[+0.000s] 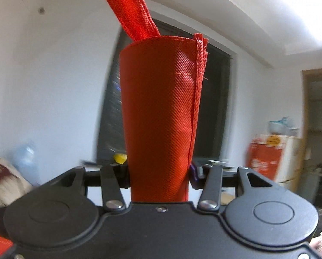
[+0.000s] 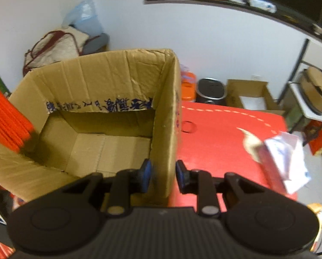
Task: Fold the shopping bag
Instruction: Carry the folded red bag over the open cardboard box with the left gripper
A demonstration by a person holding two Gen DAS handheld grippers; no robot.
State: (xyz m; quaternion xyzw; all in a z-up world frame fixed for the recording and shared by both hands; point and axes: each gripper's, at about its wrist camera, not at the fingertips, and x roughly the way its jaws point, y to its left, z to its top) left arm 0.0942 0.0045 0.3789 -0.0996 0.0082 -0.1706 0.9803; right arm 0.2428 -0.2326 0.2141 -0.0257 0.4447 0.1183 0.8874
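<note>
The left gripper (image 1: 160,176) is closed on a folded red shopping bag (image 1: 158,112), which stands up from its jaws as a narrow, stiff woven bundle with a stitched seam down its right edge and a handle strap (image 1: 128,6) poking out the top. The right gripper (image 2: 162,176) holds nothing; its jaws stand part open either side of the right wall of an empty cardboard box (image 2: 96,112), beside a red table (image 2: 225,133). The folding looks done, so the next move seems to be carrying the bundle over and lowering it into the box without letting the layers spring apart
</note>
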